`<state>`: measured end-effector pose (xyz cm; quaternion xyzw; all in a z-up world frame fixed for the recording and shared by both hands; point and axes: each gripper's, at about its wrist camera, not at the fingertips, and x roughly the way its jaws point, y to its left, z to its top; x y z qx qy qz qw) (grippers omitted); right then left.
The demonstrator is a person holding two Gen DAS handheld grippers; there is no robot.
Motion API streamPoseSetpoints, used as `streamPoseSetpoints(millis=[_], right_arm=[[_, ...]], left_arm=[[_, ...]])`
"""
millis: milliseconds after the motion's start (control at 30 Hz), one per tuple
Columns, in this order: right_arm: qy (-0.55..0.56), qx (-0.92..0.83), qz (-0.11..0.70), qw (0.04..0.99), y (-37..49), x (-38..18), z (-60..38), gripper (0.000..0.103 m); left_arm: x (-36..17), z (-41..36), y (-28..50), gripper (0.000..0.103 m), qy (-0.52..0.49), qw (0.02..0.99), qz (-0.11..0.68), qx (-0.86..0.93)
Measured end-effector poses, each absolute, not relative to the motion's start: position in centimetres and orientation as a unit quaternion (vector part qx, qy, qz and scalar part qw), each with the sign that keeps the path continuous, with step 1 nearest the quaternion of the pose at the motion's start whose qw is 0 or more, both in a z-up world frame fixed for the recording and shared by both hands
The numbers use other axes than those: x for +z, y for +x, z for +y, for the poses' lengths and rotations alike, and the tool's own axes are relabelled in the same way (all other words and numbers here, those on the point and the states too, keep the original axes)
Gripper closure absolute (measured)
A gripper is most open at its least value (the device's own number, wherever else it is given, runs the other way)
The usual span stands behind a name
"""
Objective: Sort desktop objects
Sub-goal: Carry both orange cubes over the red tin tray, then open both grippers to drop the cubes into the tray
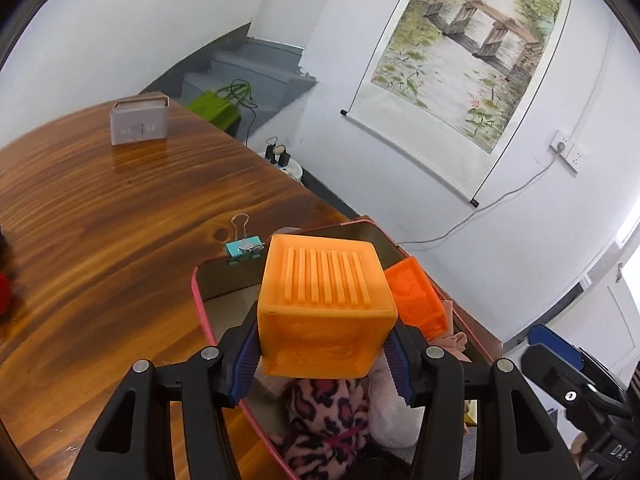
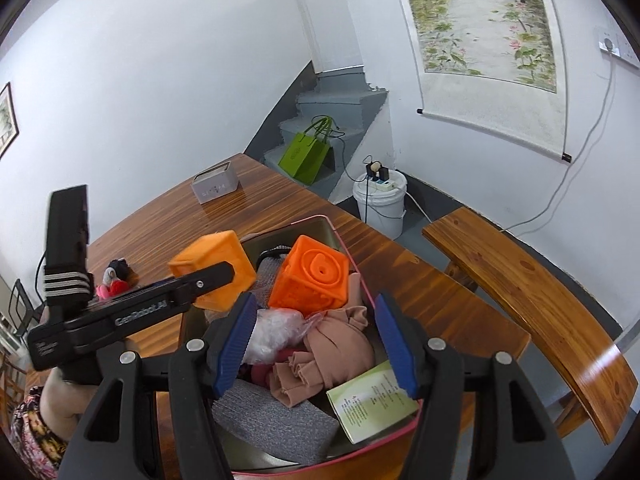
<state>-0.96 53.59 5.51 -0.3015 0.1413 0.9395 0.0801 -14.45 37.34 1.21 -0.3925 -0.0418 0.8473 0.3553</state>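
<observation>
The room is bright and evenly lit, soft daylight with no hard shadows. The white wall (image 1: 400, 184) reads clean, slightly bluish. A strong glare burns at the far right edge of the left wrist view, where a window strip (image 1: 628, 232) blows out to white. The polished bench (image 1: 120, 216) carries pale sheen streaks, and the small grey box (image 1: 139, 122) leaves a faint reflection on it. Both views bend heavily: the bench edge and the hanging scroll (image 2: 488, 40) curve, and black vignette fills the corners. The near tongs (image 2: 314, 340) look a little soft, while the orange cube (image 1: 326, 304) stays sharp, its upper face slightly washed.
</observation>
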Motion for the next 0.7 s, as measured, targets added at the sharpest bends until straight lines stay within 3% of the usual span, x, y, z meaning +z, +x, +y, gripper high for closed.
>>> streamPoseSetpoints(millis=[133, 467, 533, 700], right_arm=[[-0.298, 0.94, 0.146, 0.082, -0.7, 5.4, 53.6, 0.037], [-0.294, 0.944, 0.136, 0.062, -1.5, 6.0, 51.2, 0.037], [-0.294, 0.944, 0.135, 0.06, -1.6, 6.1, 50.8, 0.037], [-0.294, 0.945, 0.132, 0.053, -2.0, 6.3, 49.8, 0.036]], left_arm=[[1.5, 36.7, -14.3, 0.04, -0.379, 0.346, -0.037, 0.858], [2.4, 33.5, -14.0, 0.039, -0.357, 0.318, -0.036, 0.878], [2.1, 33.2, -14.3, 0.034, -0.358, 0.311, -0.035, 0.88], [1.7, 34.5, -14.9, 0.033, -0.355, 0.307, -0.003, 0.883]])
